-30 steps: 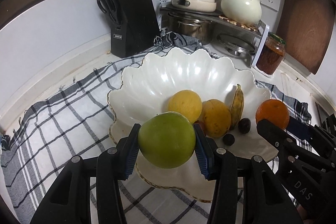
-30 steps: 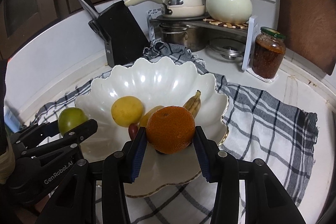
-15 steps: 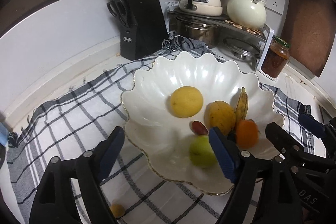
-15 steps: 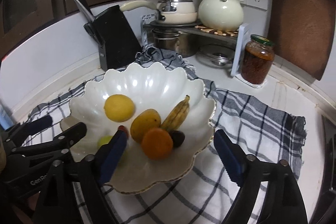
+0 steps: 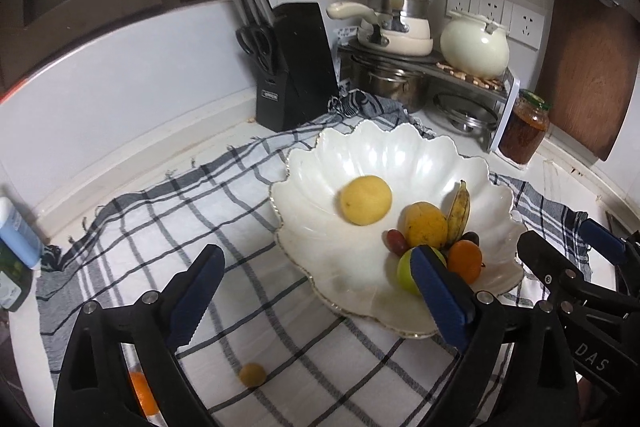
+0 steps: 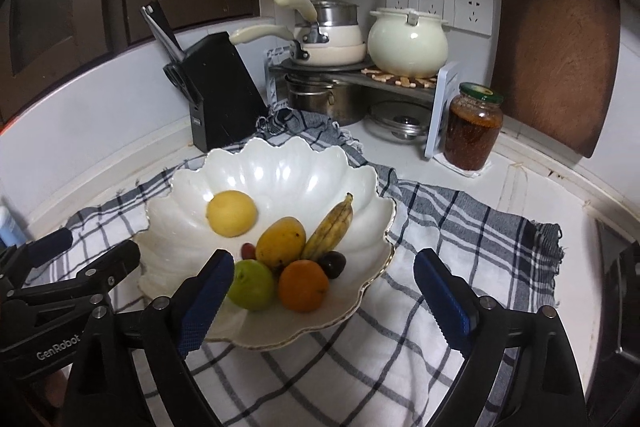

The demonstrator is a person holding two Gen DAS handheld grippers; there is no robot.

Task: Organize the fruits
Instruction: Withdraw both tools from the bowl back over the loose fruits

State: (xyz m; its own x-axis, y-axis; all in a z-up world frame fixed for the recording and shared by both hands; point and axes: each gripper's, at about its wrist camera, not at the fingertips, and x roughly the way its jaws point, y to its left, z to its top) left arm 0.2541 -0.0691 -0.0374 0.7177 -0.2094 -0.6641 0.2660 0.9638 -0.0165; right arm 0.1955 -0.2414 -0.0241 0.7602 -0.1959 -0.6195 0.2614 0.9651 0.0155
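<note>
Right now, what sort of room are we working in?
Most likely a home kitchen counter: a knife block, pots stacked on a corner rack, and a cutting board leaning against the wall.

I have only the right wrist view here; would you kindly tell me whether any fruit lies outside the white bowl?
Observer: Yes. The left wrist view shows a small yellowish round fruit on the checked cloth, nearer the camera than the white bowl.
Operator: Thank you. Is that the only one?
Observer: No. An orange fruit lies further left, partly hidden behind a finger of the left gripper, whose jaws are opening with nothing between them.
</note>
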